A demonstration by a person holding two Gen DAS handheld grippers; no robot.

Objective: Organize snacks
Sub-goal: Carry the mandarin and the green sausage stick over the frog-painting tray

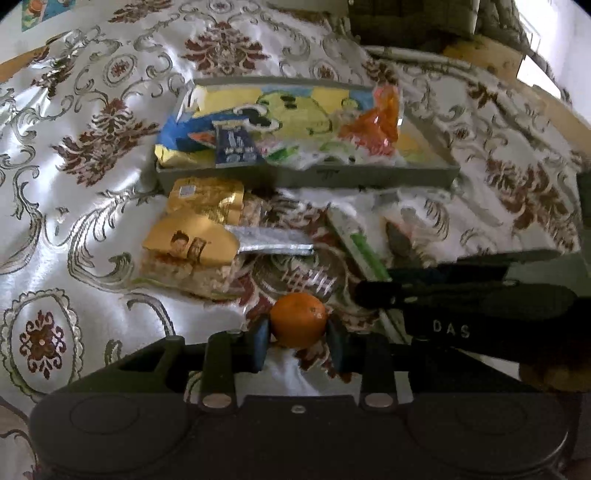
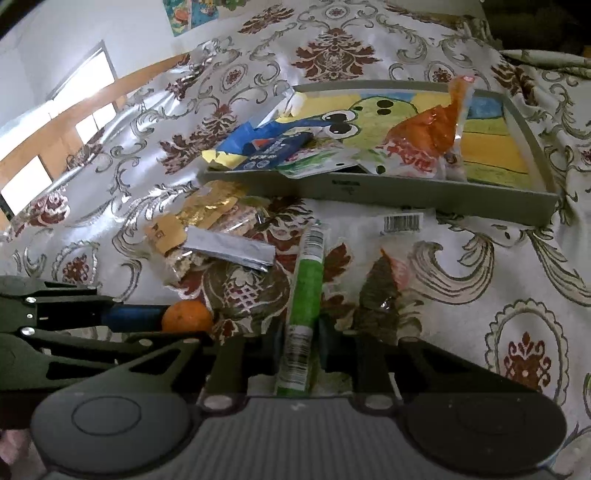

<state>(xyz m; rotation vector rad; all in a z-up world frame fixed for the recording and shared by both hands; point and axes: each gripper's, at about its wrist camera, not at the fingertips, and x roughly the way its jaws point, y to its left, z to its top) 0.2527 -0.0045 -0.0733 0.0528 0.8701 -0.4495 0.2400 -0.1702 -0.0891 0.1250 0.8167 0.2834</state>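
Both claws are gripping: the left gripper [image 1: 298, 334] is clamped on a small orange [image 1: 298, 320], and the right gripper [image 2: 298, 341] pinches a green snack stick [image 2: 304, 295]. Each snack sits on the patterned cloth [image 1: 74, 155], near the grey tray [image 1: 306, 177], which lies farther away and already holds several packets.

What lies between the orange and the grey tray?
In the left wrist view, the patterned cloth and a silver packet lie between the orange and the grey tray.

Floral cloth [image 1: 92, 122] (shiny), wall poster [image 2: 192, 11]
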